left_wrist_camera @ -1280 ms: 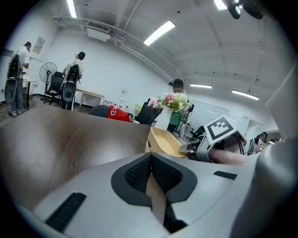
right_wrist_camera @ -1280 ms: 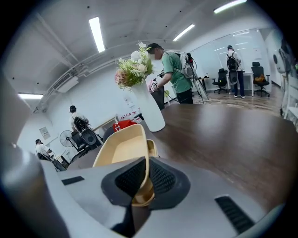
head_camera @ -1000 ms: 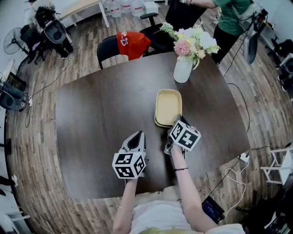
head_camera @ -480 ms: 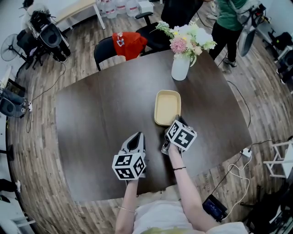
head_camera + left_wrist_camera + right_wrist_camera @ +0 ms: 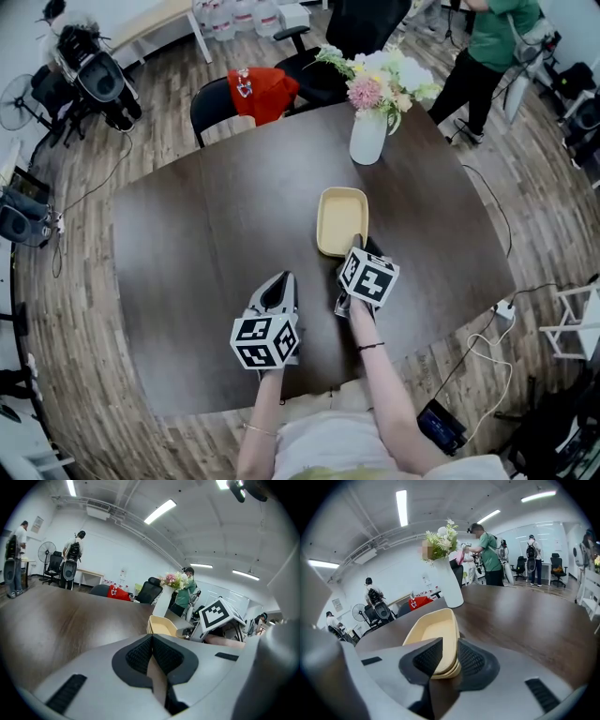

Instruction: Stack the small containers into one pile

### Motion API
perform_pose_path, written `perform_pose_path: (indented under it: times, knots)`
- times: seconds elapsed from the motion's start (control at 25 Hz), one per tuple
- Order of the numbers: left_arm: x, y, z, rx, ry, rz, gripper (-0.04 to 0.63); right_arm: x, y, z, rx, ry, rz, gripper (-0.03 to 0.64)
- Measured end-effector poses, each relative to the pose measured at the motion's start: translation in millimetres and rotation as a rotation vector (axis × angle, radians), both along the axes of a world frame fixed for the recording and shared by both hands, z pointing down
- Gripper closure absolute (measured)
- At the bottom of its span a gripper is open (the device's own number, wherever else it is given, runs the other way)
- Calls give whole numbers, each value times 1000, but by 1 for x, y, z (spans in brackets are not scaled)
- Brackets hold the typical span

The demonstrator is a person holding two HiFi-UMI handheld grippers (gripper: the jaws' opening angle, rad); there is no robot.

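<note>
Since a second ago the right tool (image 5: 360, 247) has barely shifted, but its jaws have just been opening. The person in the green top (image 5: 492, 37) beyond the far edge has stepped further right.

The dark brown wooden table (image 5: 187, 244) fills most of the head view. Near its far edge stands a tall white vase of pink and white flowers (image 5: 367, 139), well apart from the work. Just right of the table's middle lies the nested stack of pale yellow rectangular plastic containers (image 5: 342, 217). The right gripper view shows more than one rim layered at its near end.

The right tool's jaws are partly apart and straddle that near end wall, one pad inside and one outside. Neither seems to be pressing, so the stack rests on the table by itself. The left tool (image 5: 280, 281) hovers low over bare table to the stack's left, its pads shut together on nothing.

No loose container shows anywhere on the table, so the pile looks finished. Probably all that is left is to draw the right tool back clear of the rim.
</note>
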State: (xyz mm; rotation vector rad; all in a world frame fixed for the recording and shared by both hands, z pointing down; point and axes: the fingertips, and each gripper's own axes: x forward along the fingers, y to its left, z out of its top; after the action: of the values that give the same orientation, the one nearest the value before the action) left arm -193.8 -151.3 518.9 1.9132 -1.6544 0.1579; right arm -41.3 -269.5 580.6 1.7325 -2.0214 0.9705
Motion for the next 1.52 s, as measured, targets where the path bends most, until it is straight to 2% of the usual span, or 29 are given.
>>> perform_pose_path:
  times: [0.08,0.24,0.4,0.56,0.64,0.72,1.08,1.32,1.52]
  knots:
    - [1,0,0,2,2,5,571,-1,0,-1,13,16,-19,494]
    - [3,-1,-1,12,4,20,571,0,2,-2,30,23,-41,459]
    - [2,0,-4,28,2,30,571,6,6,-9,60,-5,-57,460]
    - [1,2,-10,49,-11,30,571,15,8,-19,99,6,-116,476]
    - [1,4,-14,60,-22,31,571,18,11,-25,117,2,-163,542]
    - [2,8,-20,74,-39,32,571,16,14,-33,137,-14,-234,565]
    - [9,32,-64,182,-142,-3,571,-1,47,-96,299,-147,-589,584]
    - [10,53,-94,250,-197,-60,571,0,69,-142,417,-239,-732,591]
    - [4,70,-112,297,-241,-112,571,5,84,-173,483,-286,-784,594]
